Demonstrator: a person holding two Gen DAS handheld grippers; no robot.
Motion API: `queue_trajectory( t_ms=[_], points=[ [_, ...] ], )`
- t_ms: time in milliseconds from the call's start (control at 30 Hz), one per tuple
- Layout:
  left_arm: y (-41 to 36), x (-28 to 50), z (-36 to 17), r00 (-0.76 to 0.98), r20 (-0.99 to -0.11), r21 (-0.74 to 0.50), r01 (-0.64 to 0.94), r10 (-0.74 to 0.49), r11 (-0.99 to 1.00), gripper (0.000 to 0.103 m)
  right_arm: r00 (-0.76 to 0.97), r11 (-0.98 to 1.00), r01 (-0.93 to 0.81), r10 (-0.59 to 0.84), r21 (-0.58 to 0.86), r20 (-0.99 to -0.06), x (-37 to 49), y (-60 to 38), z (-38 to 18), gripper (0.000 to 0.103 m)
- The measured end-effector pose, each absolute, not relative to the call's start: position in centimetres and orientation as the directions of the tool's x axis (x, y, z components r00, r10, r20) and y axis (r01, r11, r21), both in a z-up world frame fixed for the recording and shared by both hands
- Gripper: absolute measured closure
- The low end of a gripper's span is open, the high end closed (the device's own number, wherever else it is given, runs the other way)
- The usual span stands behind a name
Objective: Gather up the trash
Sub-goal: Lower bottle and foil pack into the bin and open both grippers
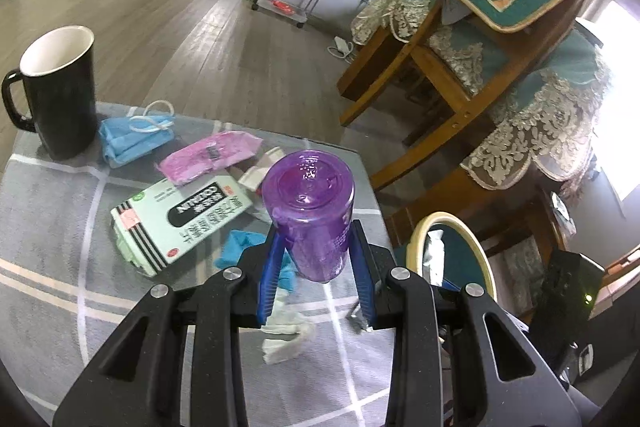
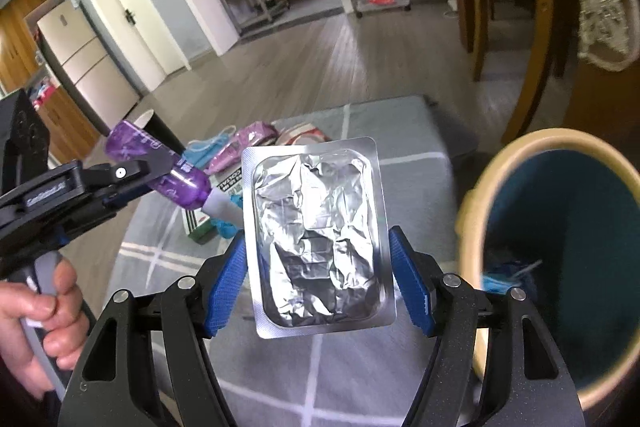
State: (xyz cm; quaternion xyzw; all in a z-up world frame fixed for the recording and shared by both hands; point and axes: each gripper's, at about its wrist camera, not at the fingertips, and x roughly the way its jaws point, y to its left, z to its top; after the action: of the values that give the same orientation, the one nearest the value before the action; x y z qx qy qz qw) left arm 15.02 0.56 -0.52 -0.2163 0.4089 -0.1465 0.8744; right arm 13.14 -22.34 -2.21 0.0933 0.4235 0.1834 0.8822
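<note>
Purple bottle (image 1: 310,215) in left gripper (image 1: 316,247), foil blister pack (image 2: 316,239) in right gripper (image 2: 318,259)

The left wrist view rides just behind the left gripper (image 1: 316,251), looking forward and down across the tabletop (image 1: 56,227) toward the floor and chairs beyond, very near the purple bottle (image 1: 310,211). The right wrist view sits behind the right gripper (image 2: 320,267), facing the same tabletop (image 2: 416,179) and the far doorway. Both views share the tabletop, the bottle (image 2: 160,163), the green box (image 1: 180,219) (image 2: 224,183) and the bin (image 1: 448,251) (image 2: 560,267); the right view also catches the left gripper (image 2: 132,167) from the side.
</note>
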Motion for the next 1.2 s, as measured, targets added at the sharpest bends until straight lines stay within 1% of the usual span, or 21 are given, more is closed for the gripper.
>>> queue_trajectory(
  t_ms=[267, 533, 667, 967, 1200],
  points=[
    [-3.7, 14.6, 0.5, 0.603, -0.644, -0.476, 0.164, -0.47, 0.864, 0.071, 0.649, 0.944, -0.159, 0.321, 0.29, -0.69, 10.3, -25.7, -0.8, 0.033],
    [-9.6, 14.6, 0.9, 0.557, -0.643, -0.454, 0.274, -0.525, 0.848, 0.071, 0.688, 0.976, -0.029, 0.177, 0.216, -0.704, 8.9, -30.1, -0.7, 0.033],
    [-13.3, 14.8, 0.7, 0.526, -0.654, -0.423, 0.343, -0.544, 0.839, 0.071, 0.682, 0.98, 0.044, 0.112, 0.194, -0.723, 8.5, -32.5, -1.3, 0.033],
    [-20.0, 16.0, -1.1, 0.448, -0.707, -0.378, 0.413, -0.547, 0.828, 0.071, 0.656, 0.959, 0.167, 0.066, 0.229, -0.752, 7.5, -37.5, -3.2, 0.033],
    [-22.9, 17.1, -3.2, 0.391, -0.755, -0.358, 0.427, -0.527, 0.83, 0.071, 0.634, 0.95, 0.2, 0.06, 0.239, -0.771, 7.5, -38.7, -4.2, 0.033]
  ],
)
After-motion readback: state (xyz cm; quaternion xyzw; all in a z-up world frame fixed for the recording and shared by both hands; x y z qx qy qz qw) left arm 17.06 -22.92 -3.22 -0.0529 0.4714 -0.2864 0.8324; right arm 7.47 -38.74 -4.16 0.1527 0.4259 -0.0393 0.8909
